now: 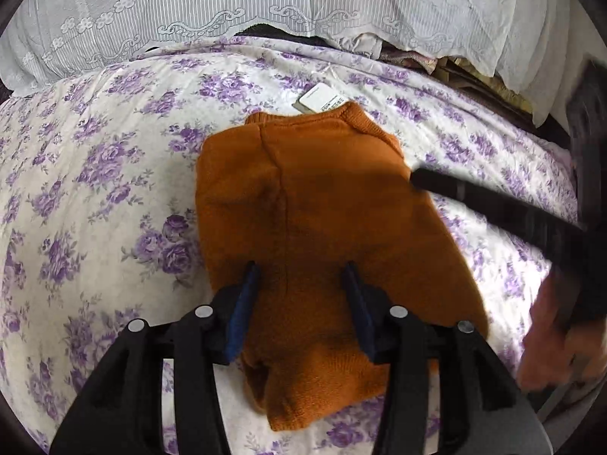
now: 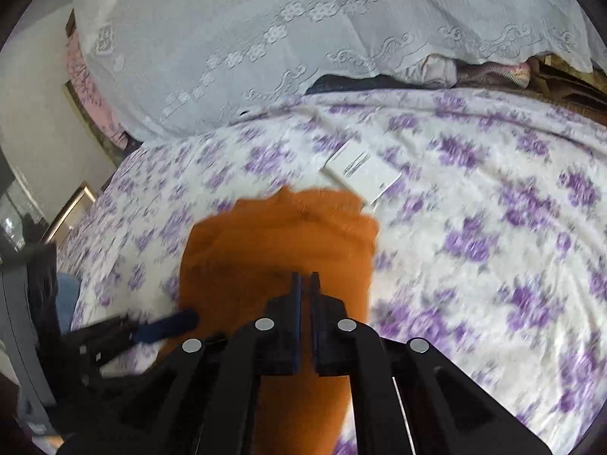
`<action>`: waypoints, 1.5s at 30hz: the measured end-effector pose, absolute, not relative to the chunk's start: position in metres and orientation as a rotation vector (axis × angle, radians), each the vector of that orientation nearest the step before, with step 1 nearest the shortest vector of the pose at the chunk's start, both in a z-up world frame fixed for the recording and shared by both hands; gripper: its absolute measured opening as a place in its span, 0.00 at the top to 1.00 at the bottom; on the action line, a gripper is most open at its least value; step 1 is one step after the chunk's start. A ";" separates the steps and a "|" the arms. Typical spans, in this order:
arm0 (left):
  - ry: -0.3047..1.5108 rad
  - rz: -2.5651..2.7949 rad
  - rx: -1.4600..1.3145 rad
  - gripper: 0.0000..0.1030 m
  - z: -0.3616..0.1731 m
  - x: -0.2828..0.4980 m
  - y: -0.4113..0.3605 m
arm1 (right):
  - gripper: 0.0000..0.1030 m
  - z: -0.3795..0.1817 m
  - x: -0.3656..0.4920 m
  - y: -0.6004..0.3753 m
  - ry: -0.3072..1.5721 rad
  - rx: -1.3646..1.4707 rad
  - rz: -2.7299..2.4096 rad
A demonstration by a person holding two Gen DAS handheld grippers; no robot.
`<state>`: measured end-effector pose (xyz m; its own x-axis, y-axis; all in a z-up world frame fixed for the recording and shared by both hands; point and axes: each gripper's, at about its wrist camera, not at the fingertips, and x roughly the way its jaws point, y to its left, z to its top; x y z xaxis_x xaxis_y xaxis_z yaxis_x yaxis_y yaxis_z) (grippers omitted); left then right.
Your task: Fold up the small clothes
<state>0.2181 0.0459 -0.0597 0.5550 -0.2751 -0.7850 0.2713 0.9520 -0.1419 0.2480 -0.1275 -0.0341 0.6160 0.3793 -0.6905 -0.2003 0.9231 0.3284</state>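
Observation:
A small orange knitted sweater lies on the floral bedspread, partly folded, neck end away from me. My left gripper is open, its blue-padded jaws spread over the sweater's near part, holding nothing. The right gripper reaches in from the right, its tip at the sweater's right edge. In the right wrist view the right gripper is shut with nothing between its jaws, hovering over the sweater. The left gripper's blue finger shows at the sweater's left edge.
A white paper tag lies just beyond the sweater's neck; it also shows in the right wrist view. White lace-covered pillows stand along the back. Folded fabrics are stacked at the back right.

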 end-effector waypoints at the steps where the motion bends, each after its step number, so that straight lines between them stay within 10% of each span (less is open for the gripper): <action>1: 0.924 -0.323 -0.007 0.54 -0.061 0.218 0.046 | 0.95 -0.041 0.260 -0.127 0.879 0.240 0.340; 29: 0.905 -0.294 -0.019 0.33 -0.069 0.227 0.050 | 1.00 -0.081 0.338 -0.147 0.920 0.345 0.207; 33: 0.953 -0.253 -0.081 0.04 -0.079 0.235 0.060 | 1.00 -0.093 0.351 -0.165 0.957 0.422 0.195; 45: 0.977 -0.284 -0.164 0.04 -0.081 0.240 0.071 | 0.96 -0.032 0.245 -0.143 0.798 0.221 0.360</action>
<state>0.2397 0.0712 -0.0806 0.5263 -0.3095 -0.7920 0.1626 0.9508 -0.2636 0.2446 -0.1429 -0.0321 0.6419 0.3958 -0.6568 -0.2309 0.9165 0.3266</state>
